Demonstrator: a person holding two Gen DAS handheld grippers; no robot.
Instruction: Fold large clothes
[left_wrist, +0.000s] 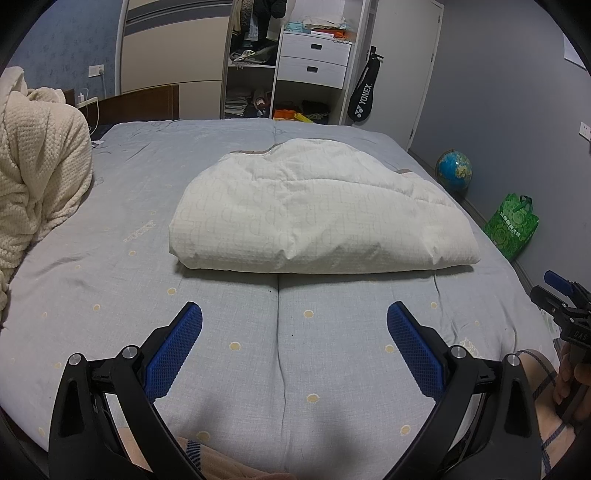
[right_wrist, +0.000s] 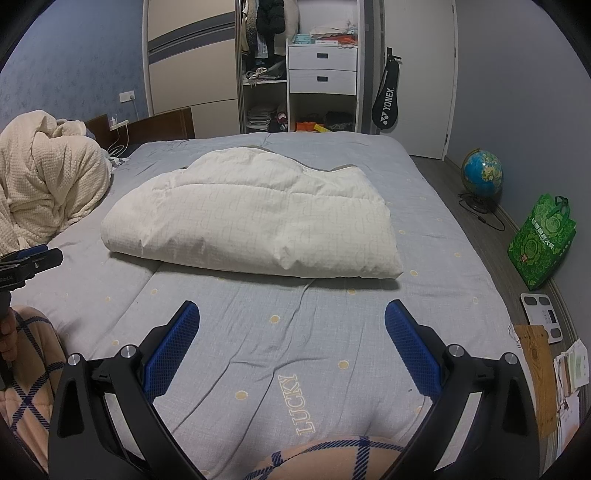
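Both tongs, left tongs (left_wrist: 294, 321) and right tongs (right_wrist: 292, 319), gape wide, empty, short of the puffy white folded garment (left_wrist: 317, 218) on the grey bed (left_wrist: 221, 332); pinch its near corners together, lifting evenly.

One folded white garment (left_wrist: 321, 218), two claws (left_wrist: 294, 319) (right_wrist: 291, 317), one globe (left_wrist: 453, 170).

1. "YONEX", in white letters, runs along the black racket cover (right_wrist: 385, 110) hanging at the far wall, right of the wardrobe.
2. "LUCKY" is stitched in pale letters on the grey bed sheet (right_wrist: 304, 403), near the right gripper's view.
3. A second "LUCKY" shows faintly on the sheet's left part in the left wrist view.
4. "DAS" is embossed on the right gripper (left_wrist: 567, 314), at the right edge of the left wrist view.
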